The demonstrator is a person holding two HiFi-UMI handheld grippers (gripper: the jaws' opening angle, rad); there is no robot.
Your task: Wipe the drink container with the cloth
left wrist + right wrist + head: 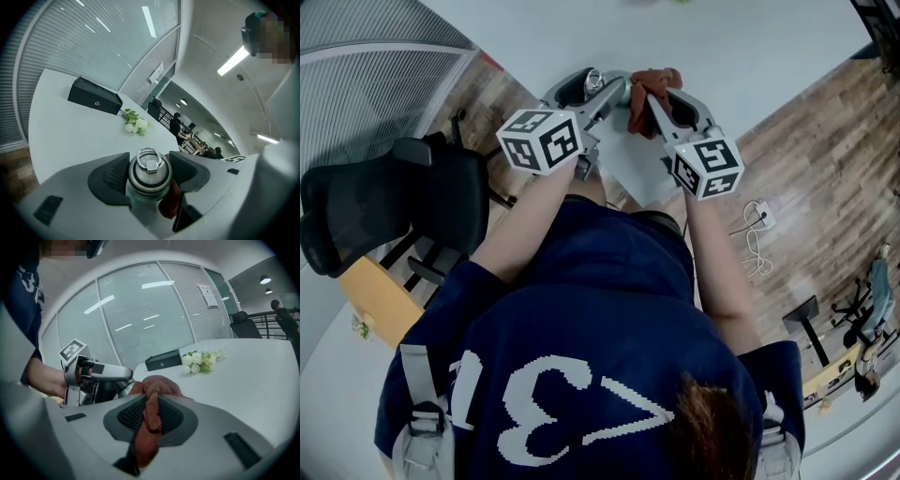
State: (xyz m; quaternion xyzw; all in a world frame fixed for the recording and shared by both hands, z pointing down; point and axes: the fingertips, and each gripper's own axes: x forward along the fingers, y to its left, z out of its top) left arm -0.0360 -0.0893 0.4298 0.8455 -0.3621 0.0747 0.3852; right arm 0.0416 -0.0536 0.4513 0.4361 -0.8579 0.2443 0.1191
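Upright at near counter (pixel 65 140) edge: steel drink container (pixel 149 183), gripped just below its ring-handled cap by left tongs (pixel 150 169). Closed on rust-red cloth (pixel 157 386): right tongs (pixel 151 416), fabric bunched between pads. Cloth touching container's right side. Farther back on counter, white flowers (pixel 136 124) and black box (pixel 95 99).

We wear a navy shirt (pixel 600 281) with white numerals (pixel 544 403). Our left gripper (pixel 150 176) and right gripper (pixel 150 414) are grey, black-padded.
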